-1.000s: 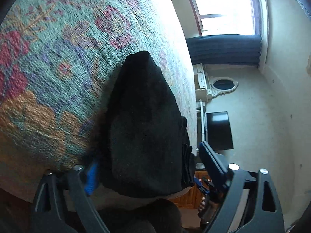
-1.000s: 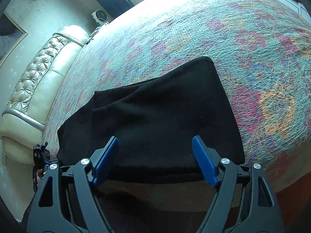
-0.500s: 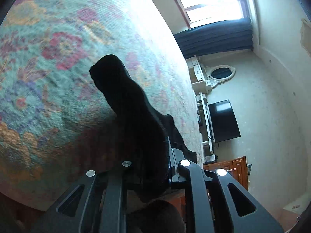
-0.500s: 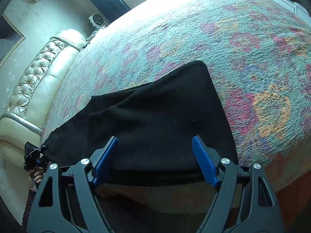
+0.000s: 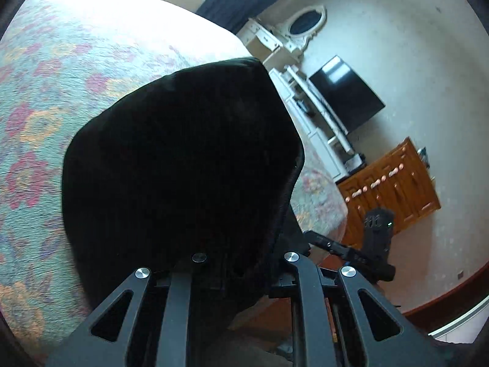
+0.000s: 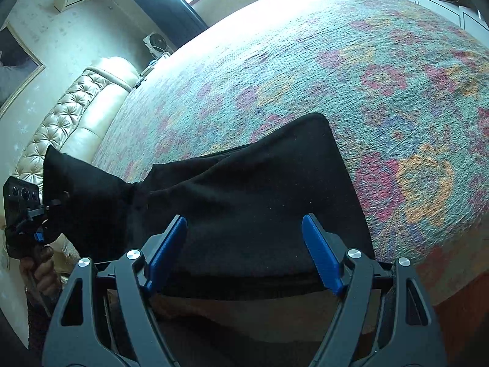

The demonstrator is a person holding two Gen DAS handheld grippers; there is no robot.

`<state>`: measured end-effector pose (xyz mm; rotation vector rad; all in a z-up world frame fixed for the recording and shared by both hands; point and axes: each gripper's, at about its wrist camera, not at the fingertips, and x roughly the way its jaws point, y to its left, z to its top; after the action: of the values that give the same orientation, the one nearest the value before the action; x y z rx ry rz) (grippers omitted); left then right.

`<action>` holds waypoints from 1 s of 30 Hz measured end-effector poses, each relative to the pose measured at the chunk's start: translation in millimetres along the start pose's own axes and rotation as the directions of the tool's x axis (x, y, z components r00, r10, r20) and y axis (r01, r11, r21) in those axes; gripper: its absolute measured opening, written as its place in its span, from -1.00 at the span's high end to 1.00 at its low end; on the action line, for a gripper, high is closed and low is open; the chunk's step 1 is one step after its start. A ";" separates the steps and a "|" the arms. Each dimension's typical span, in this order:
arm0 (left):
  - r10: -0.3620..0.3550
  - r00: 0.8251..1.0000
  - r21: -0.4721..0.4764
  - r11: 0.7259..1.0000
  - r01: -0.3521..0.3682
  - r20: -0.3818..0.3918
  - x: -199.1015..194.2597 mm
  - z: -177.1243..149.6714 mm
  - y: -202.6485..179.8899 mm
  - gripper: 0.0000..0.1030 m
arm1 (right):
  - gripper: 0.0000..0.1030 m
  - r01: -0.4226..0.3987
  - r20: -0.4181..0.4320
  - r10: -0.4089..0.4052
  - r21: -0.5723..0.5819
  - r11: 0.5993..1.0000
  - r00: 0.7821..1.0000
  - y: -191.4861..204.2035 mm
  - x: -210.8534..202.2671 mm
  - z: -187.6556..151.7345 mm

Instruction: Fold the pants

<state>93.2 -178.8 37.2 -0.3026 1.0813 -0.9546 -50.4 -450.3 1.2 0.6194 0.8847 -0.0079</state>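
Note:
The black pants (image 6: pixel 259 195) lie on the flowered bedspread (image 6: pixel 351 61) near its front edge. My left gripper (image 5: pixel 241 272) is shut on one end of the pants (image 5: pixel 183 165) and holds it lifted, so the cloth fills the view. In the right wrist view that lifted end (image 6: pixel 79 189) hangs at the far left, with the left gripper (image 6: pixel 39 229) on it. My right gripper (image 6: pixel 244 250) is open, its blue pads (image 6: pixel 166 250) hovering over the near edge of the pants, holding nothing.
A tufted cream headboard (image 6: pixel 70 113) stands at the left of the bed. In the left wrist view a TV (image 5: pixel 347 91), white cabinets (image 5: pixel 308 116) and a wooden dresser (image 5: pixel 394 189) stand beyond the bed's edge. The right gripper (image 5: pixel 351 253) shows low right.
My left gripper has shut on the end of the pants and lifted it up off the bed. The right gripper has stayed open in the same place.

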 end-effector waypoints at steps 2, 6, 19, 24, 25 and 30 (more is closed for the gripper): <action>0.029 0.998 0.016 0.999 -0.028 -0.061 41.2 -1.3 -10.2 0.69 | -0.51 -0.004 0.004 0.004 0.010 1.000 1.000 -1.5 -1.5 -0.1; 0.104 0.985 0.018 0.995 -0.102 -0.138 101.9 -10.6 -6.8 0.69 | -0.51 -0.014 0.003 0.014 0.036 0.999 1.000 -5.3 -1.6 0.2; 0.060 0.994 -0.140 0.987 -0.073 -0.094 75.7 -34.9 4.7 -0.12 | -0.52 -0.107 -0.071 0.117 0.123 0.987 0.991 -12.5 12.3 -1.9; 0.178 0.984 -0.123 0.976 -0.179 -0.019 40.9 -45.0 -3.2 -0.47 | -0.66 -0.220 -0.130 0.249 0.203 0.954 0.960 -8.3 26.1 3.8; 0.194 0.981 -0.126 0.973 -0.192 0.008 29.4 -47.5 3.4 -0.47 | -0.66 -0.228 -0.151 0.261 0.206 0.952 0.953 -5.5 32.0 5.5; 0.277 0.960 -0.267 0.929 -0.255 0.048 -1.7 -62.7 56.9 -0.63 | -0.66 -0.241 -0.203 0.275 0.179 0.954 0.940 10.5 62.2 18.2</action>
<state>68.6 -130.2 -27.7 -0.3950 1.1361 -0.5528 5.5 -435.9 -30.0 0.8894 1.0223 0.2390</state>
